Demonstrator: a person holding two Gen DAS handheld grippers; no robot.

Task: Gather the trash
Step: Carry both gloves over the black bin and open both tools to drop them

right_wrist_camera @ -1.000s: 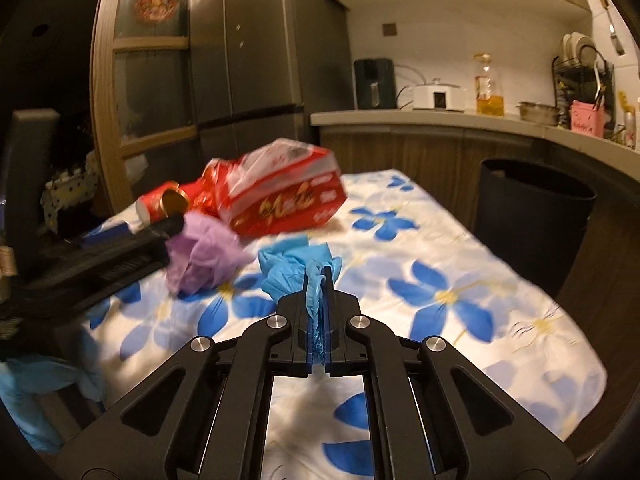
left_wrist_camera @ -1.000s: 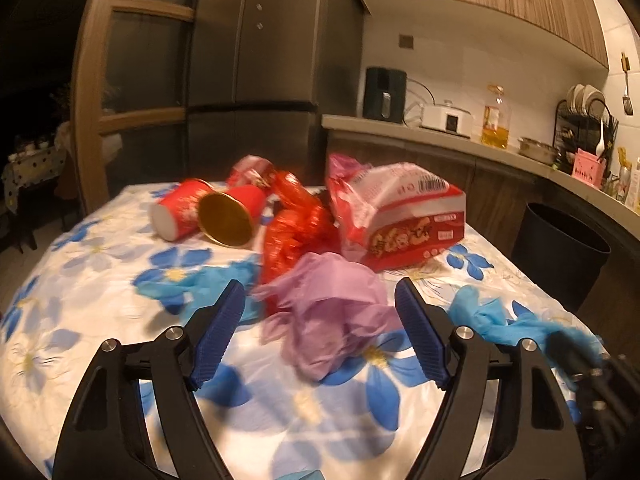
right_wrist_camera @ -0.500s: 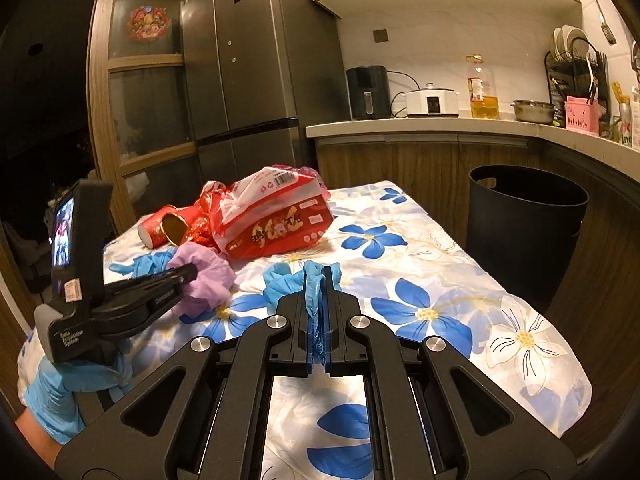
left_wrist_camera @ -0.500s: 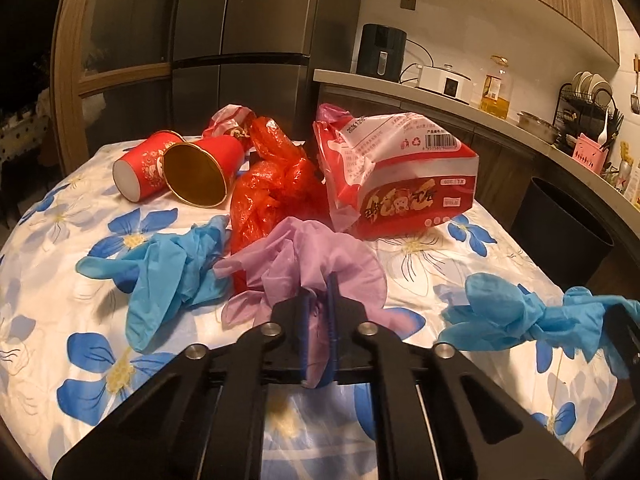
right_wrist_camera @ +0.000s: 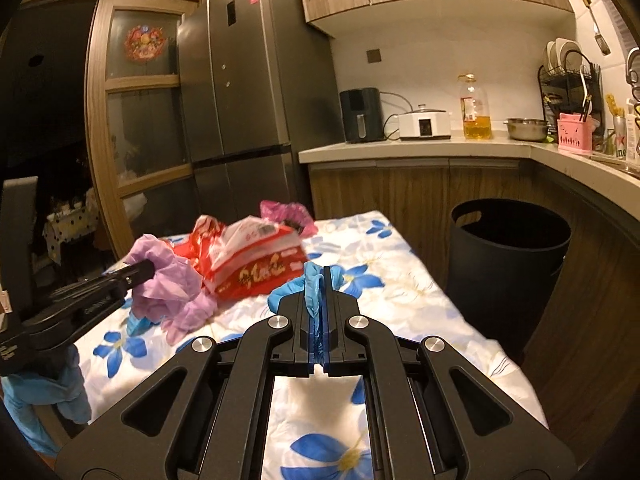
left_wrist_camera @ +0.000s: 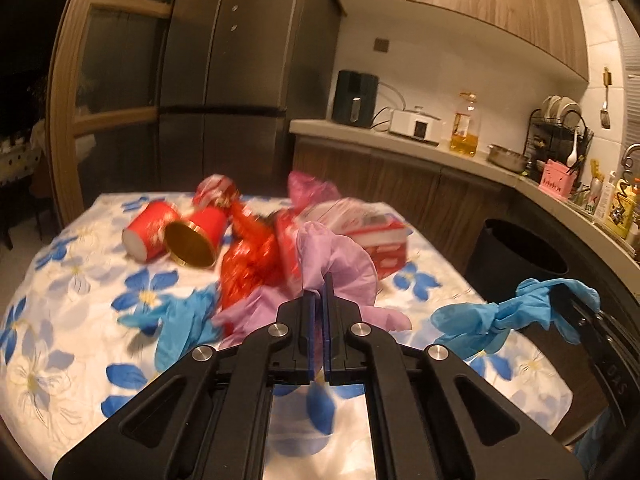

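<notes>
My left gripper (left_wrist_camera: 318, 292) is shut on a crumpled purple glove (left_wrist_camera: 340, 260), which hangs lifted above the flowered tablecloth (left_wrist_camera: 60, 352). My right gripper (right_wrist_camera: 319, 278) is shut on a blue glove (right_wrist_camera: 310, 296), also held off the table. In the left wrist view that blue glove (left_wrist_camera: 492, 316) dangles at the right from the right gripper (left_wrist_camera: 560, 294). In the right wrist view the left gripper (right_wrist_camera: 145, 270) holds the purple glove (right_wrist_camera: 168, 284) at the left. On the table lie another blue glove (left_wrist_camera: 184, 324), two red cups (left_wrist_camera: 150, 232), a red plastic bag (left_wrist_camera: 252, 264) and a red snack package (right_wrist_camera: 256, 268).
A black trash bin (right_wrist_camera: 508, 248) stands on the floor right of the table, below the kitchen counter (right_wrist_camera: 440, 146). A fridge (right_wrist_camera: 248, 100) and a wooden glass door (right_wrist_camera: 136, 120) stand behind the table. A person's blue-gloved hand (right_wrist_camera: 44, 392) holds the left gripper.
The left gripper went from open around the purple glove to shut on it and lifted it. The right gripper rose with the blue glove, away from the table.
</notes>
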